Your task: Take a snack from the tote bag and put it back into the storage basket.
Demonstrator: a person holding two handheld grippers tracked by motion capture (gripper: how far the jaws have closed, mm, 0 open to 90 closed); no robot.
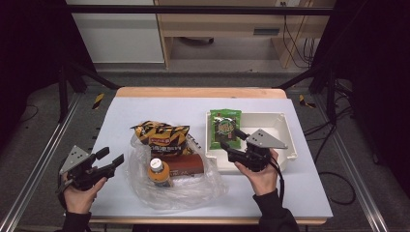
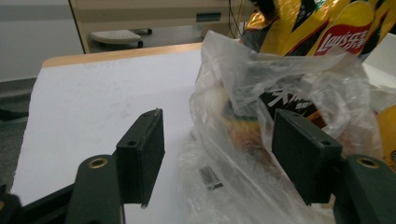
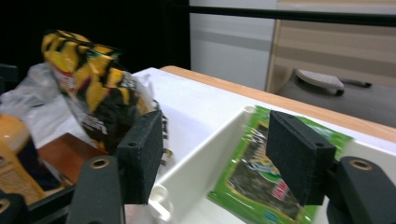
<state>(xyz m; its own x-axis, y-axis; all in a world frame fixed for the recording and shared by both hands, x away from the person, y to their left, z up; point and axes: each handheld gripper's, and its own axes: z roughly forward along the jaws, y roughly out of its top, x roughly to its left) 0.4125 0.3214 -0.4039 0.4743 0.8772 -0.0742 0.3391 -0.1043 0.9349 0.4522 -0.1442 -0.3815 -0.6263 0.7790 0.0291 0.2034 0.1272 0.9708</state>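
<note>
Open claw [image 3: 215,158] above white tray [image 3: 219,140], green packet [image 3: 261,172] inside, nothing gripped.

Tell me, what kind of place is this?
Probably a lab recording station, not a home: a white table fenced by dark metal rails, loose cables on the floor, office cabinets behind, and snacks staged beside a white bin.

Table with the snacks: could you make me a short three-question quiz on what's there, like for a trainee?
1. True or false: the green packet lies in the white tray.
2. What wraps the bottle and brown box?
3. The right gripper is: A) shut on the packet, B) open over the tray's left part.

Key: 1 true. 2 a clear plastic bag, with the yellow chip bag at its far end. 3 B.
</note>
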